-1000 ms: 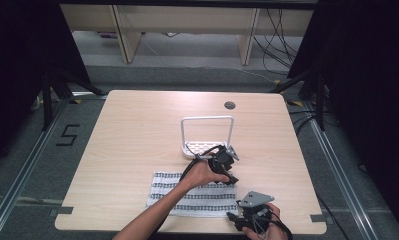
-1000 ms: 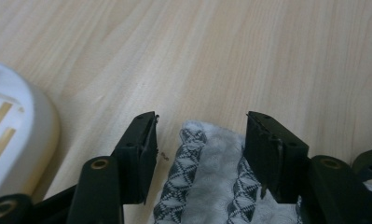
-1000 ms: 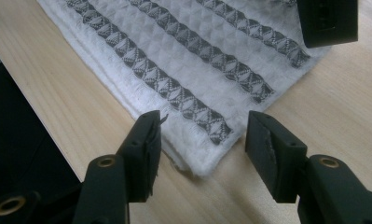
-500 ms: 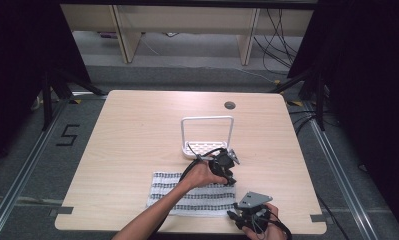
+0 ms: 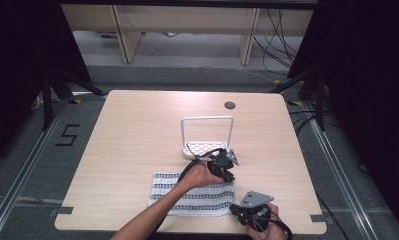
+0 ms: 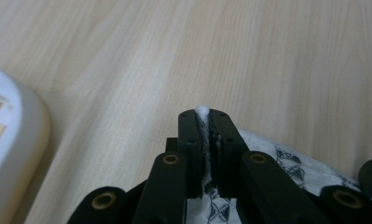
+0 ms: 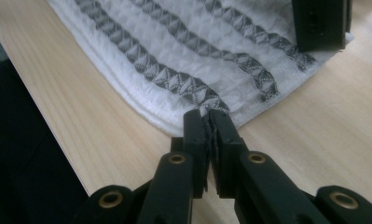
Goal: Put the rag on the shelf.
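A white towel (image 5: 187, 192) with grey patterned stripes lies flat near the table's front edge. My left gripper (image 5: 227, 173) sits at the towel's far right corner and is shut on it; in the left gripper view (image 6: 203, 114) a nub of white cloth pokes out between the closed jaws. At the near right corner, my right gripper (image 5: 238, 210) is shut on the towel's edge, and the folded cloth (image 7: 183, 70) spreads away ahead of its jaws (image 7: 207, 115). The left gripper's black jaw (image 7: 321, 23) shows at the far corner.
A white wire rack (image 5: 207, 132) with a slotted base (image 6: 11, 135) stands just behind the towel, close to the left gripper. A round cable hole (image 5: 230, 105) sits at the table's back. The table's front edge (image 7: 48, 121) runs right beside the right gripper.
The left gripper has drifted slightly toward the near side with the corner still in it. The right gripper has hardly moved.
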Demonstrator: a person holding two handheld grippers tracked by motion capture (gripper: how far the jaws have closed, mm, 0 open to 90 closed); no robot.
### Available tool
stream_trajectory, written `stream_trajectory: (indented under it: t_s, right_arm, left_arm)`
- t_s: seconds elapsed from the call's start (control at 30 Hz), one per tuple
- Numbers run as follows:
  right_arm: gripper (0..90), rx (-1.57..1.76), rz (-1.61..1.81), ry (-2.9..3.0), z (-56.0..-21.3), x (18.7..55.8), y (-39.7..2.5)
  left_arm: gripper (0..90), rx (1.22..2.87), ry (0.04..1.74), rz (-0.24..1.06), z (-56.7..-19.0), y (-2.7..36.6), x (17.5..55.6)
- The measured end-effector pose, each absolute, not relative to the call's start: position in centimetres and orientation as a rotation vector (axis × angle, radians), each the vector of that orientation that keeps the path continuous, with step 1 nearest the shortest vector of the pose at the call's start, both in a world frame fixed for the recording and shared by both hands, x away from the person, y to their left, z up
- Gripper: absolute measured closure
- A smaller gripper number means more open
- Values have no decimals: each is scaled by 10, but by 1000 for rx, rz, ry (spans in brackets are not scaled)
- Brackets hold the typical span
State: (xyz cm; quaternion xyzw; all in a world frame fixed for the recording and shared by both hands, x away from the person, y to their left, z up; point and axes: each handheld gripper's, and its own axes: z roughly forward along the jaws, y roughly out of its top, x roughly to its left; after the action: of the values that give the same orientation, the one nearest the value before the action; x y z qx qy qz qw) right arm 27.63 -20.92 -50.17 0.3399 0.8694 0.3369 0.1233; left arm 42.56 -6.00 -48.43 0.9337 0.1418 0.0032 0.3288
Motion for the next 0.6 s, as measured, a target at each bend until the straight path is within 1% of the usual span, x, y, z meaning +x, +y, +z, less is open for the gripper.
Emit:
stream_trajectory:
  t_s: [0.27, 0.37, 0.43, 0.47, 0.6]
  right_arm:
    - [873, 923, 1048, 2468, -489, 274, -214]
    - [874, 941, 1085, 2423, -478, 270, -214]
    - [875, 923, 1093, 2408, -477, 271, -214]
    - [875, 889, 1113, 2380, -470, 274, -217]
    - [876, 900, 1150, 2350, -459, 277, -220]
  left_arm:
    - [841, 2369, 396, 36, -459, -36, 421]
    - [841, 2332, 415, 49, -450, -26, 418]
    - [841, 2318, 421, 56, -445, -21, 418]
    - [841, 2298, 437, 67, -439, -14, 417]
    - [841, 2272, 456, 80, -428, -6, 418]
